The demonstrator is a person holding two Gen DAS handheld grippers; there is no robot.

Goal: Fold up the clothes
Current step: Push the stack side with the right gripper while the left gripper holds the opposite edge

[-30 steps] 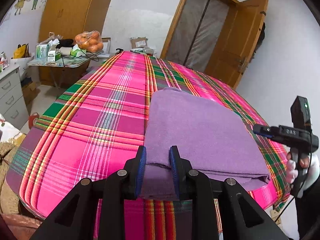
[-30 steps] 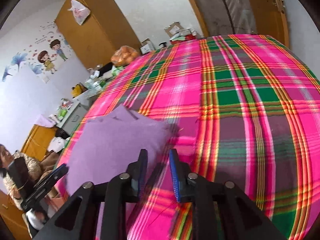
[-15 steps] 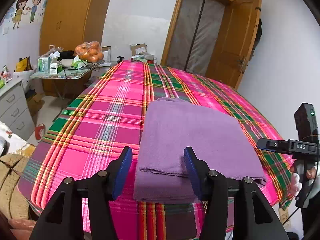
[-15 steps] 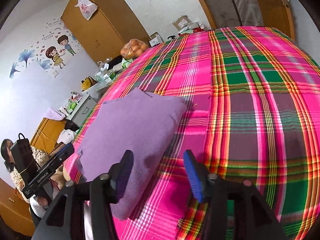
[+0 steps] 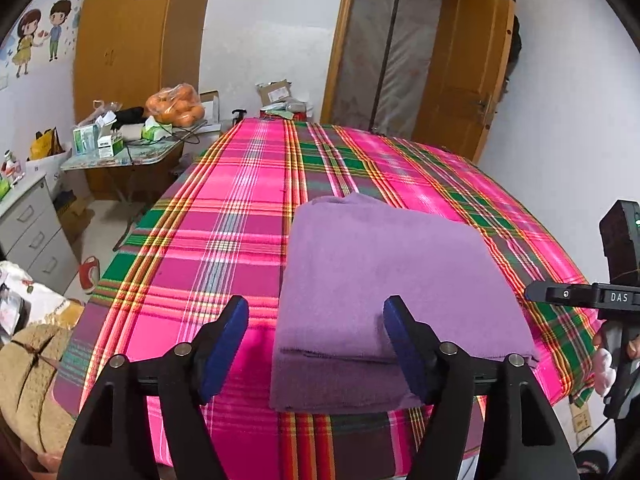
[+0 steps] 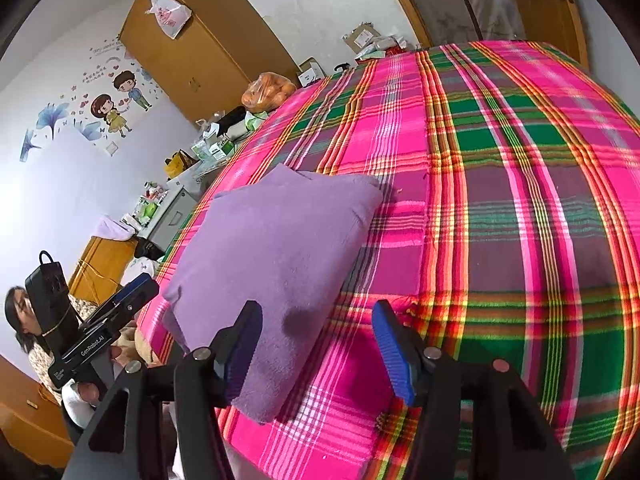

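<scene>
Only two labels are showing clearly enough to read. White letters reading "DAS" are standing on the dark body of the right gripper (image 5: 592, 298), which is sitting at the right edge of the left wrist view. "GenRobot.AI" is running in white along the black body of the left gripper (image 6: 96, 330), at the near left of the right wrist view. Print on the boxes (image 5: 98, 140) at the far left is staying too small to read.
</scene>
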